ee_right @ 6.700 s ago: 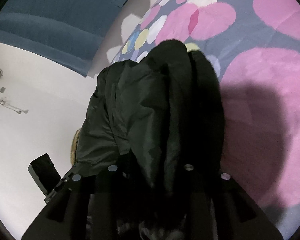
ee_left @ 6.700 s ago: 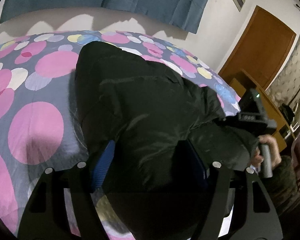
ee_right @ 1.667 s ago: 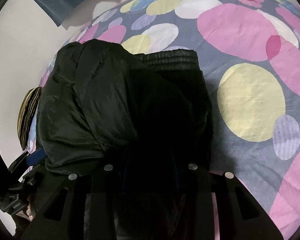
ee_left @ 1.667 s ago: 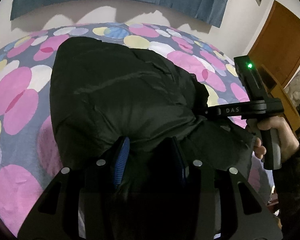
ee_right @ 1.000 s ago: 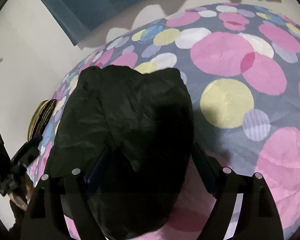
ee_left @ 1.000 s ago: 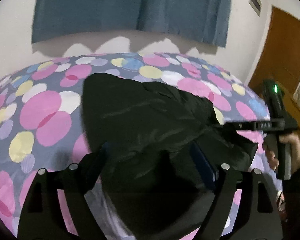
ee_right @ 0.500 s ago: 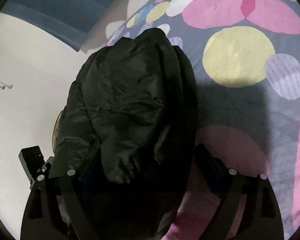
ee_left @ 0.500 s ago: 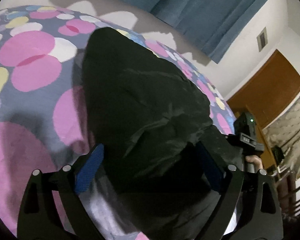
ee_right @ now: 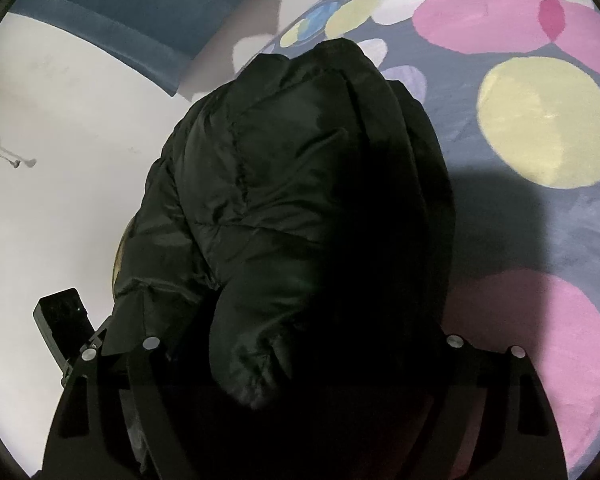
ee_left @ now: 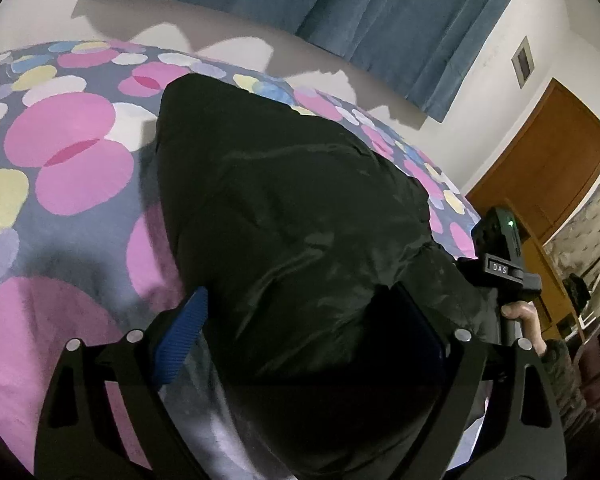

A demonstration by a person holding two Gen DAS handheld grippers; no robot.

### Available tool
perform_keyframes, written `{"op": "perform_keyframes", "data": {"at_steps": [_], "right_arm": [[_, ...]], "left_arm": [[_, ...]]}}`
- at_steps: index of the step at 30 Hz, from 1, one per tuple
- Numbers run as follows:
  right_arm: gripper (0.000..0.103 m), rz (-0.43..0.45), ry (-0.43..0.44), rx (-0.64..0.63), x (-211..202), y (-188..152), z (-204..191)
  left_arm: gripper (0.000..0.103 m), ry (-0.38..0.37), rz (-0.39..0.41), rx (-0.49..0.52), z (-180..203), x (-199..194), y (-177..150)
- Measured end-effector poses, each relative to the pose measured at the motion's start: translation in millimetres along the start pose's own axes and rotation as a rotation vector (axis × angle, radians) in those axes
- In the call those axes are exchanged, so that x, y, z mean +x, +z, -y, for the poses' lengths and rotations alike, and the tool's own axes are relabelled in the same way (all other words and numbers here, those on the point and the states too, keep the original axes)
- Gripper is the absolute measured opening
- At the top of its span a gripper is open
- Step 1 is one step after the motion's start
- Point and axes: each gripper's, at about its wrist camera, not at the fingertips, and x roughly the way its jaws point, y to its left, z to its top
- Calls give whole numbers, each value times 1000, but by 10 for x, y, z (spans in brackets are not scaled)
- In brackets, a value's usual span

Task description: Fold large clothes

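Both hand-held grippers lowered, jaws spread since the clenched grip earlier. Left hand-held gripper (ee_left: 300,344) and right hand-held gripper (ee_right: 300,364), right just narrowing, straddle the puffy black padded jacket (ee_left: 292,216), released at the near edge of the circle-patterned bed (ee_left: 60,184). Fold laid down; next I'd pull back and regrip.

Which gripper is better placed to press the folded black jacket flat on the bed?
Probably the left gripper: its jaws stand wide around the black puffer jacket, and its blue pad shows clear. The right gripper's pads are hidden by fabric.

"DAS" on the right gripper (ee_left: 452,276)
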Motion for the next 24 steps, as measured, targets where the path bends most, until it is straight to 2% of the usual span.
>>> {"op": "perform_keyframes", "data": {"at_steps": [16, 24], "right_arm": [[81, -44, 66, -2, 501, 143, -279], [81, -49, 74, -14, 396, 130, -199]], "left_arm": [[91, 90, 32, -68, -401, -199, 130], [91, 109, 37, -76, -493, -199, 166]]}}
